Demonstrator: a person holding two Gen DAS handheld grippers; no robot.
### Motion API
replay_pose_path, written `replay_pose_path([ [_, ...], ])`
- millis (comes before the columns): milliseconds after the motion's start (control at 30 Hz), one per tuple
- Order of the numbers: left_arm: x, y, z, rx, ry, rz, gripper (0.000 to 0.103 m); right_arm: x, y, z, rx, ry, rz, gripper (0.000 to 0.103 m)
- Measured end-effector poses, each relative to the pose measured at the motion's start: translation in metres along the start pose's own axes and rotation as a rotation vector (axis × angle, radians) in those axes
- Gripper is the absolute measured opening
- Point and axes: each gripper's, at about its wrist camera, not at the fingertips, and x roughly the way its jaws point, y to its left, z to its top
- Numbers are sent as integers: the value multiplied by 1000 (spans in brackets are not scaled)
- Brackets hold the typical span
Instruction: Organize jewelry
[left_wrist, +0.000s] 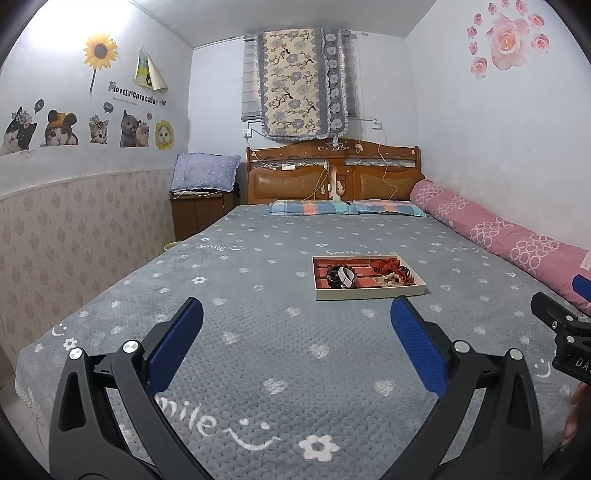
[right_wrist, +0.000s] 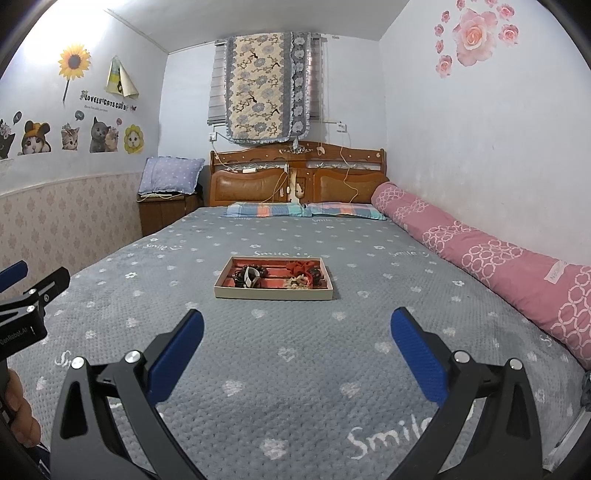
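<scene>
Grey fleece bedspread (left_wrist: 258, 280) is carrying a shallow red-lined tray (right_wrist: 275, 293) at twelve o'clock, jewelry (right_wrist: 251, 277) heaped inside where either tool could reach it, while the left gripper (left_wrist: 295, 332) and right gripper (right_wrist: 297, 334) are hovering wide-jawed, holding nothing.

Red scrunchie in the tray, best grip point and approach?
Pinch the red scrunchie across its puffy fabric ring, probably from above: it lies flat at the far right of the shallow tray, whose wall blocks side entry. The open right gripper seems nearer.
</scene>
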Motion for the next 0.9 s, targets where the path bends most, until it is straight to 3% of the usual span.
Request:
replay_pose_path([
  [900,2,0,2,3,6,-3,98,1,-1,-2,3,7,1,99],
])
